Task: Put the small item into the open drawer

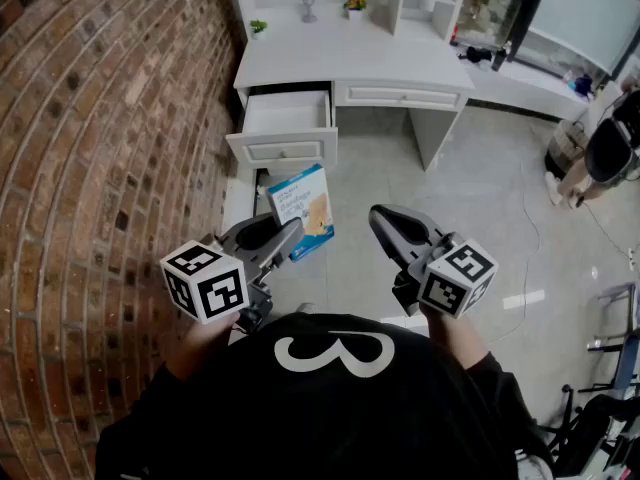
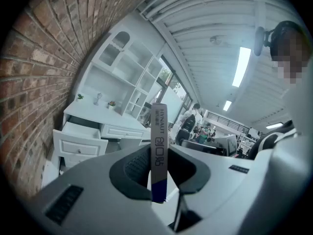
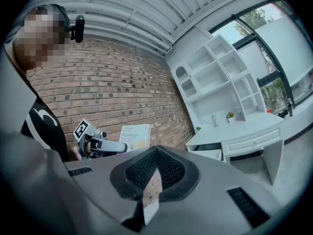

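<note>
In left gripper [image 2: 157,173], bandage box [image 2: 159,141] upright, long axis vertical

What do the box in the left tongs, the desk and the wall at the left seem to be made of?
Bandage box: thin printed cardboard, it seems; flat faces, sharp folded edges.
Desk: probably painted wood, smooth white, with panelled fronts.
Wall: bare red-brown brick, matt, mortar joints visible.
</note>
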Demonstrator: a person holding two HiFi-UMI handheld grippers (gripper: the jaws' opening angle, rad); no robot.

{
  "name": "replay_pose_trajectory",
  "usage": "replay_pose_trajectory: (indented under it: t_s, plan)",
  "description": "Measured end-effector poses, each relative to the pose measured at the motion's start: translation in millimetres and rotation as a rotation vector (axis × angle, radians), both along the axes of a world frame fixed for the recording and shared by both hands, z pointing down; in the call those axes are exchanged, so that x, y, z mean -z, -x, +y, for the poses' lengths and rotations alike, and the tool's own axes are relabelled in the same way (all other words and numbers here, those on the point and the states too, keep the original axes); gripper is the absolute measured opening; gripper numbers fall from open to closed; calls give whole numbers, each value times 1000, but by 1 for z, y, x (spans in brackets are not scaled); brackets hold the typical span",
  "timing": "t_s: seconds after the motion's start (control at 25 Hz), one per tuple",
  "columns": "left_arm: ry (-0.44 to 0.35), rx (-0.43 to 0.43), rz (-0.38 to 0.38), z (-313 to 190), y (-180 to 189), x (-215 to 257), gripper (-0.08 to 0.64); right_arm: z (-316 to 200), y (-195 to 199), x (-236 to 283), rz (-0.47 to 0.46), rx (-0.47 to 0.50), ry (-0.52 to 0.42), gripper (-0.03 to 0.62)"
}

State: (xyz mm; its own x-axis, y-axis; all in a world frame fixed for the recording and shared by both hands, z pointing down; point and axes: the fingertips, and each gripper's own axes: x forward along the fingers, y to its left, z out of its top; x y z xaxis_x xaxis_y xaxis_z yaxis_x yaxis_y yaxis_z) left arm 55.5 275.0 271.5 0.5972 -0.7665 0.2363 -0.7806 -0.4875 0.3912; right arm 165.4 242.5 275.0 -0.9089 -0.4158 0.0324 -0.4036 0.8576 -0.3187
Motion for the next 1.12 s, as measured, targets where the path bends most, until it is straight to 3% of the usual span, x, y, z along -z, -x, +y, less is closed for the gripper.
replay_pose_trajectory:
  t_s: [0.6,1.12]
  plan:
    - [-33,1,-37,-4,-25,5,81,-9,-35,0,-75,-40,49,9]
    - [18,13,-29,-25,-13,-17,81,-25,-21,-22,-88,1,94,9]
